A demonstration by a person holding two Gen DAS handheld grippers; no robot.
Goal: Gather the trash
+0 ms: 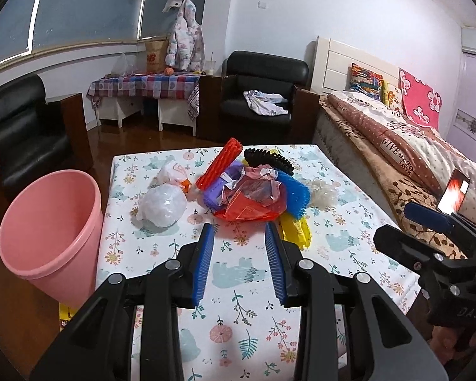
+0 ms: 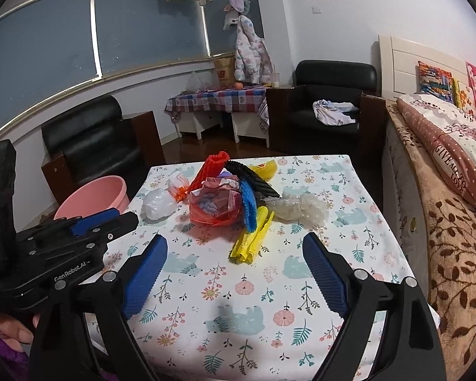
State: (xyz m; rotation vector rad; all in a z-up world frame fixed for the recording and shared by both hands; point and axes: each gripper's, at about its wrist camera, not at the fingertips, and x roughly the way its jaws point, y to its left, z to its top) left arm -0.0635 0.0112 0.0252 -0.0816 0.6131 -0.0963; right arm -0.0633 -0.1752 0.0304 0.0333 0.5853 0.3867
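Trash pile [image 1: 254,190] sitting at 12 o'clock; I'm hovering left gripper [image 1: 239,238] half-open, right gripper [image 2: 234,254] wide, both empty, aiming for yellow bag [image 2: 250,241] first, pink bin [image 1: 50,235] at 9.

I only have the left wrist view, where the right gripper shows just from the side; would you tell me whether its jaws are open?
Observer: Yes, the right gripper stands wide open above the tablecloth and grips nothing.
Operator: Thank you. My own finger hides part of the yellow bag; how does it lie?
Observer: The yellow bag lies stretched out at the near edge of the pile, its far end against the blue net.
Operator: Is anything to the right of that net?
Observer: A crumpled clear plastic wrap rests on the tablecloth beside it.
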